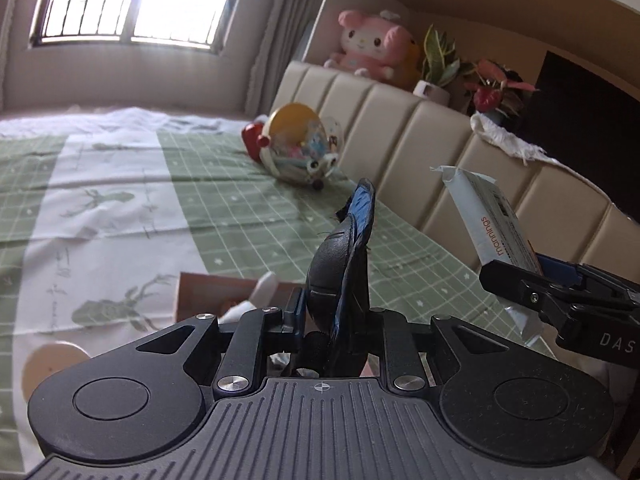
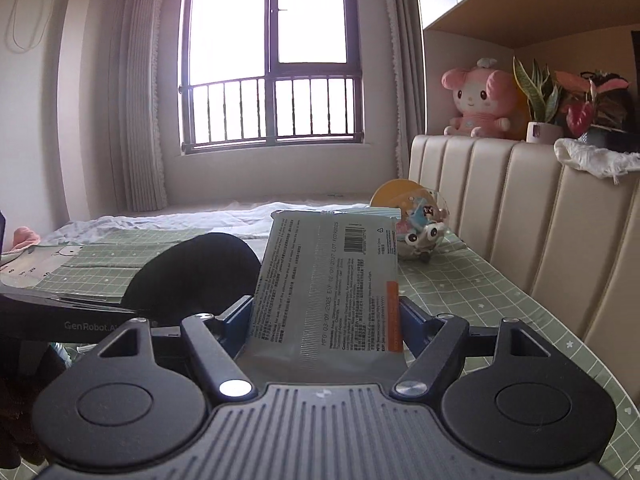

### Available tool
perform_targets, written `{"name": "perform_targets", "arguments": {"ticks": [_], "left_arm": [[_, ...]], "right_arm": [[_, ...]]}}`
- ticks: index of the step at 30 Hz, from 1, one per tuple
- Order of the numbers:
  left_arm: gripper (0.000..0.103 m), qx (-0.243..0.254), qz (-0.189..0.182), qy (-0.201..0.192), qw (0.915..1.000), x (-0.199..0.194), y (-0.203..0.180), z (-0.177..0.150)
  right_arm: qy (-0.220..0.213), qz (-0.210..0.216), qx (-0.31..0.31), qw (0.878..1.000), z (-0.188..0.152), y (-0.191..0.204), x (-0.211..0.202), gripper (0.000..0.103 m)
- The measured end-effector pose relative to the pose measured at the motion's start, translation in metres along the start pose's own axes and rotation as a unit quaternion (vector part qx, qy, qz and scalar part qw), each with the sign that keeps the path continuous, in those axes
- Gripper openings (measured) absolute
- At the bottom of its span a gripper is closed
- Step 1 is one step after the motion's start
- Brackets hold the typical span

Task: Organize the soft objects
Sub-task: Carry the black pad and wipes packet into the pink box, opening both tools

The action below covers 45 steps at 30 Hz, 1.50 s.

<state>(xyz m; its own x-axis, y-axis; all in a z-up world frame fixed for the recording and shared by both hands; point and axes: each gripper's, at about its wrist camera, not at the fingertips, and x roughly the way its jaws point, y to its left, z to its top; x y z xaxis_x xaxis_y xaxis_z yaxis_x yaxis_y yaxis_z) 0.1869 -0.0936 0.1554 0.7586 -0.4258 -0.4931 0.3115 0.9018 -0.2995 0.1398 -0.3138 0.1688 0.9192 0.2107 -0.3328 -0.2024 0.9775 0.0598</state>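
My left gripper (image 1: 340, 320) is shut on a black and blue soft pad (image 1: 344, 256) and holds it upright above the green bedspread (image 1: 248, 200). My right gripper (image 2: 324, 320) is shut on a grey wet-wipes pack (image 2: 332, 280), which stands upright between its fingers. The same pack (image 1: 488, 220) and the right gripper (image 1: 560, 300) show at the right of the left wrist view. The black pad (image 2: 192, 276) shows at the left of the right wrist view.
A clear ball-shaped bag of toys (image 1: 300, 148) lies by the padded headboard (image 1: 420, 140). A pink plush (image 1: 368, 44), potted plants (image 1: 440, 64) and a white cloth (image 1: 504, 136) sit on the headboard ledge. A brown cardboard box (image 1: 208, 296) sits below the left gripper.
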Motion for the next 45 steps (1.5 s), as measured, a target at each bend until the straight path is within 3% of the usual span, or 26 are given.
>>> {"name": "perform_targets", "arguments": {"ticks": [6, 10, 17, 21, 28, 33, 36, 40, 42, 45], "left_arm": [[0.022, -0.051, 0.028, 0.056, 0.9967, 0.046, 0.038, -0.014], [0.023, -0.055, 0.056, 0.095, 0.9924, 0.066, 0.058, -0.021], [0.029, -0.043, 0.064, 0.134, 0.9879, 0.088, 0.071, -0.028], [0.030, -0.032, 0.071, 0.147, 0.9860, 0.087, 0.077, -0.028], [0.030, -0.035, 0.044, 0.120, 0.9912, 0.073, 0.081, -0.028], [0.028, 0.000, 0.028, 0.062, 0.9977, 0.049, 0.069, -0.015], [0.028, -0.018, 0.015, 0.038, 0.9990, 0.041, 0.070, -0.009], [0.028, -0.050, 0.033, 0.046, 0.9971, 0.049, 0.076, -0.010], [0.027, -0.077, 0.032, 0.042, 0.9957, 0.049, 0.081, -0.012], [0.027, -0.099, 0.001, 0.034, 0.9945, 0.044, 0.088, -0.006]], "right_arm": [[0.042, 0.020, 0.022, 0.999, -0.022, -0.010, 0.041, 0.075], [0.082, 0.051, 0.065, 0.993, -0.036, -0.011, 0.075, 0.075], [0.194, 0.085, 0.151, 0.966, -0.063, 0.003, 0.151, 0.076], [0.239, 0.075, 0.176, 0.952, -0.077, 0.009, 0.179, 0.076], [0.246, 0.079, 0.181, 0.949, -0.075, 0.008, 0.180, 0.077], [0.237, 0.090, 0.171, 0.952, -0.066, 0.001, 0.166, 0.078], [0.220, 0.108, 0.174, 0.954, -0.058, -0.006, 0.156, 0.078], [0.201, 0.155, 0.189, 0.949, -0.047, -0.017, 0.142, 0.079], [0.188, 0.153, 0.184, 0.952, -0.039, -0.021, 0.134, 0.079], [0.164, 0.120, 0.169, 0.964, -0.028, -0.023, 0.121, 0.079]]}}
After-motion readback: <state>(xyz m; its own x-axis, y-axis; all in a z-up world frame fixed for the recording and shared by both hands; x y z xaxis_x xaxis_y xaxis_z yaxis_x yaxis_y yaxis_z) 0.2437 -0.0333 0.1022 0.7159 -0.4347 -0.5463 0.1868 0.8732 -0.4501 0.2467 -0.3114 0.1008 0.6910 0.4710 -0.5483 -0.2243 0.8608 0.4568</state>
